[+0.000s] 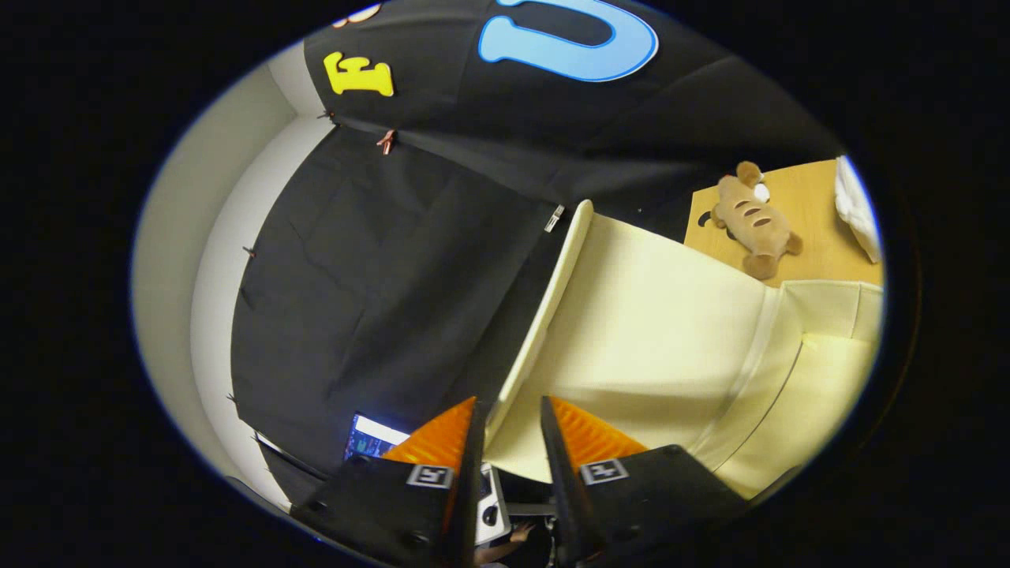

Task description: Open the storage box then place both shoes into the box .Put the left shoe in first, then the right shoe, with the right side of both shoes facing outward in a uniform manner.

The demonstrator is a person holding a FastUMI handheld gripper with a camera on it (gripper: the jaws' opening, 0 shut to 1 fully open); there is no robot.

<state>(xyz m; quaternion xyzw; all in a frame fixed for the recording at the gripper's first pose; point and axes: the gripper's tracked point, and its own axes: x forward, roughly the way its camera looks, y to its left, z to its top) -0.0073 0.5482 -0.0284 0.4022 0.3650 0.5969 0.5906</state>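
Observation:
The cream storage box's lid (655, 315) stands swung up, its inner face towards me and its rim (552, 292) running away from my fingers. My gripper (509, 406) has the lid's rim between its fingers, one finger on the outer side and one on the inner face, and looks shut on it. Beyond the hinge line lies the cream box body (821, 371).
A brown plush dog (753, 221) lies on a wooden surface (821, 252) past the box, with a white cloth (856, 205) beside it. Under the fingers are a lit screen (375, 438), a small device (489, 497) and a person's hand (517, 536).

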